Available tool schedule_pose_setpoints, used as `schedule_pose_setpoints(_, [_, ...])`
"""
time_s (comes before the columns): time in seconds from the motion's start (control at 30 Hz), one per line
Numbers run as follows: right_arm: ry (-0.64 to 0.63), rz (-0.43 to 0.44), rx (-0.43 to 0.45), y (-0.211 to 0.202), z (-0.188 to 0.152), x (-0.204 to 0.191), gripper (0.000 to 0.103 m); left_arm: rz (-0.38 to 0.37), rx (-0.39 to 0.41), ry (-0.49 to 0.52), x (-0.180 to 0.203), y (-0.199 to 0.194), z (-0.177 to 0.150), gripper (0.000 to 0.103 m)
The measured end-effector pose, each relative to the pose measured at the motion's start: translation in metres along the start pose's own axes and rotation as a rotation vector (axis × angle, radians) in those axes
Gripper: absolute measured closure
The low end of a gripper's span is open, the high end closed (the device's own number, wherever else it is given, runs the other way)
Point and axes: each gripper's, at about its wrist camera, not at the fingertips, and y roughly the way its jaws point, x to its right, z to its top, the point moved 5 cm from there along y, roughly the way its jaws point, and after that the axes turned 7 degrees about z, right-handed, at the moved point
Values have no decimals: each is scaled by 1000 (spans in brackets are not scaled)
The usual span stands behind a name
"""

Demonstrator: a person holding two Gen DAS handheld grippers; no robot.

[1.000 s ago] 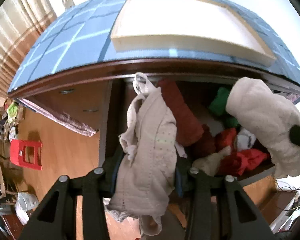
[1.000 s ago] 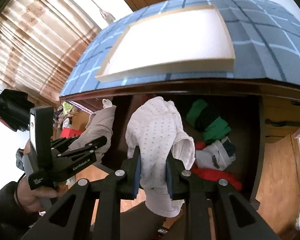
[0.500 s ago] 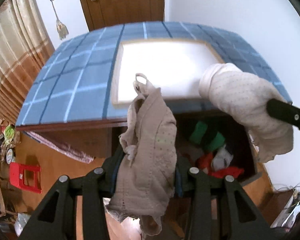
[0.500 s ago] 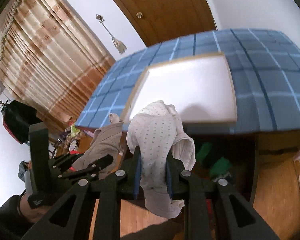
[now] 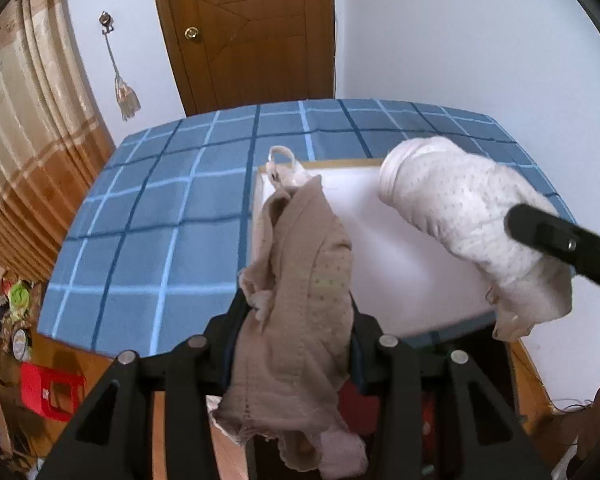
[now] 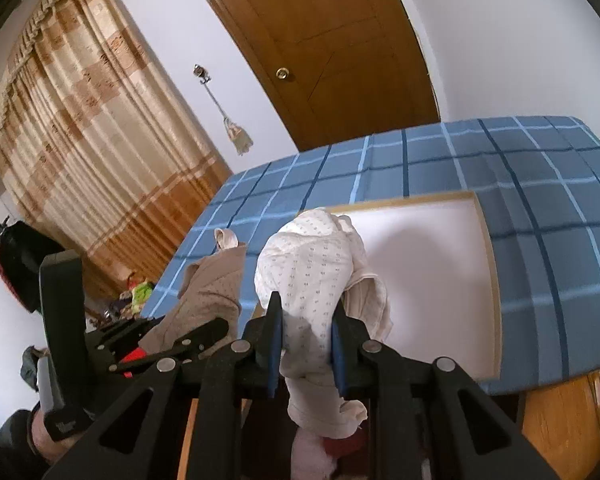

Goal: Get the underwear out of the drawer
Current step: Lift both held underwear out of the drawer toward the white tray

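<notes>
Two grippers raised above blue bedspread (image 5: 172, 248) | left gripper (image 5: 294, 344) clamps beige underwear (image 5: 300, 280) | right gripper (image 6: 305, 344) clamps white underwear (image 6: 308, 272)

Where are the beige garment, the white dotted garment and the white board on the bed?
beige garment (image 5: 300, 280): left wrist view, middle fold.
white dotted garment (image 6: 308, 268): right wrist view, dotted front.
white board (image 6: 432, 280): right wrist view, bare top.

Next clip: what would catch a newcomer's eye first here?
Two garments clamped in mid-air: a beige one in the left hand-held gripper, and a white dotted one in the right hand-held gripper. Behind them lies a blue checked cloth with a white board on it. A wooden door stands behind.
</notes>
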Motion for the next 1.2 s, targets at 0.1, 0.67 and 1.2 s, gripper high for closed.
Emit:
schedule_pose_setpoints(0.1, [7,-22,26,16,18,3,81,-1,3,5,-5,16,16,61])
schedule_pose_setpoints(0.67, [69,-179,40,129,53,36,80,22,-42,108,-5,135,66,61])
schedule_pose_setpoints(1.2, [125,-202,-43,184,33,57,80,19,-11,155,3,163,78,61])
